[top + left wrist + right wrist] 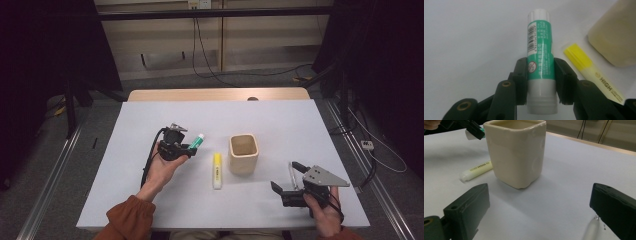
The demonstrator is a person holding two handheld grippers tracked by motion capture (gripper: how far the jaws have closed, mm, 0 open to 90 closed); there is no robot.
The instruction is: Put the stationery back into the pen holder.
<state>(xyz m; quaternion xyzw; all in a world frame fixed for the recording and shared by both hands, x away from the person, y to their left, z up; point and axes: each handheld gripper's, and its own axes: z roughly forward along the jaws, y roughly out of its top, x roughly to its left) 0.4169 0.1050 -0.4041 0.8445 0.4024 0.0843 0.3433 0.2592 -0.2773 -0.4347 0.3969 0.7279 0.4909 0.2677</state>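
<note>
The glue stick, green-labelled with a barcode and white cap, sits clamped between the left claw pads, held above the bench left of the cream cup. A yellow highlighter printed "HIGH" lies beside the cup. The right claw rests low near the bench's corner, spread wide and holding nothing.
</note>
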